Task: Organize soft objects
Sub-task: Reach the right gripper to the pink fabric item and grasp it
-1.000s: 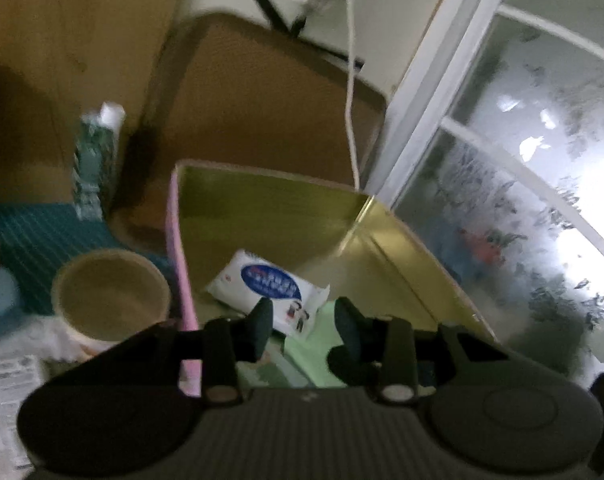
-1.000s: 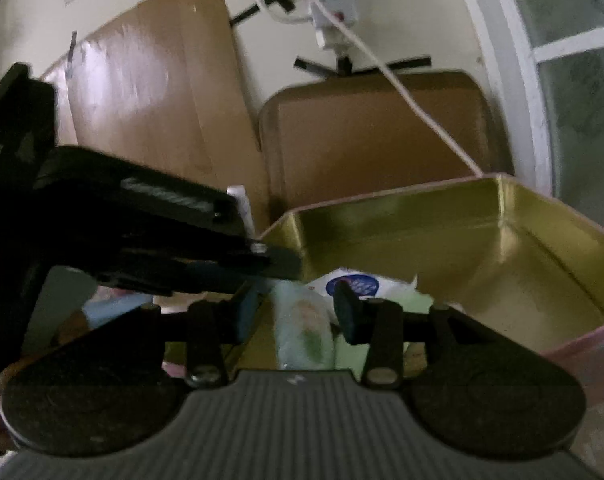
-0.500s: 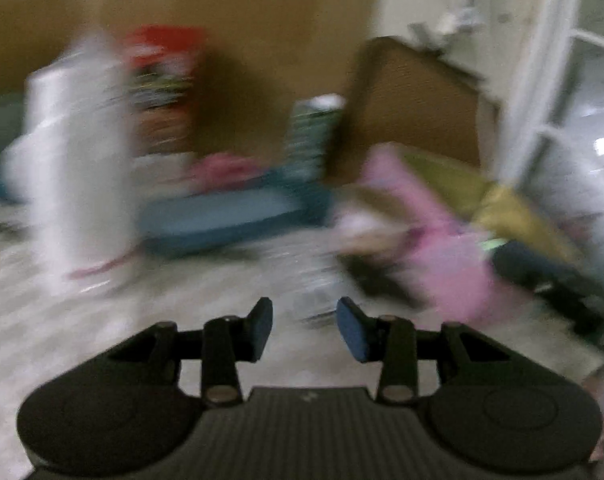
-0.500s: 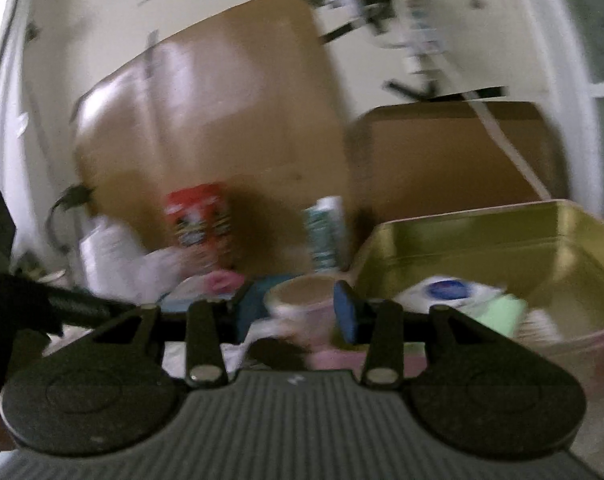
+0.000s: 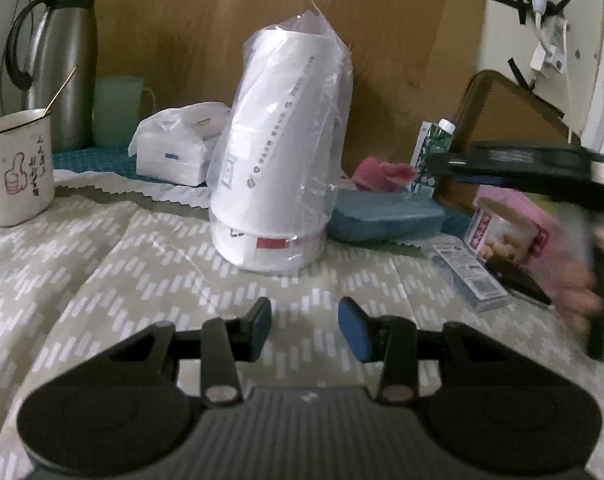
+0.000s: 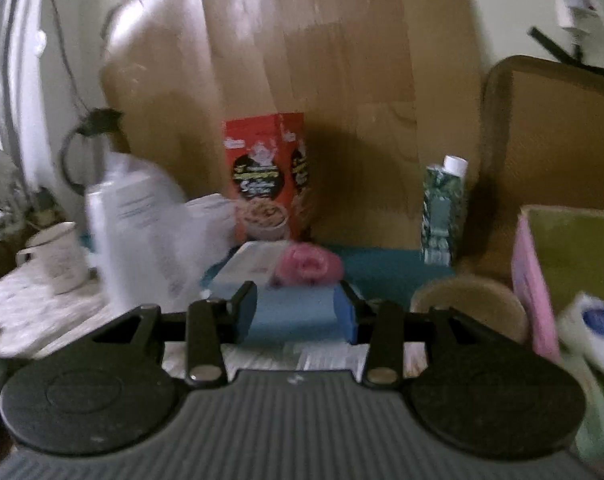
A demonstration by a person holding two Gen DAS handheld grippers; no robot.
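My left gripper (image 5: 305, 322) hangs open over the patterned tablecloth (image 5: 101, 272), nothing between its blue pads. Ahead of it stands a bagged stack of white paper cups (image 5: 277, 152). A pink soft cloth (image 5: 382, 172) lies on a blue pad (image 5: 382, 216) to the right. My right gripper (image 6: 295, 312) is open and empty, pointing at the same pink cloth (image 6: 306, 264) and blue pad (image 6: 293, 316) just beyond its tips. The pink tin box (image 6: 574, 248) with a gold inside is at the right, and a white tissue pack (image 6: 590, 320) shows at its near corner.
A mug (image 5: 15, 172), steel thermos (image 5: 57, 72), green jug (image 5: 115, 108) and bagged tissues (image 5: 173, 152) stand at left. A green carton (image 6: 442, 212), red cereal box (image 6: 265, 176) and paper cup (image 6: 470, 304) crowd the back. A hand (image 5: 582, 284) with the other tool is at right.
Both views have swung left, away from the open tin toward the cluttered table. The green packet seen between my right fingers over the tin is no longer there.
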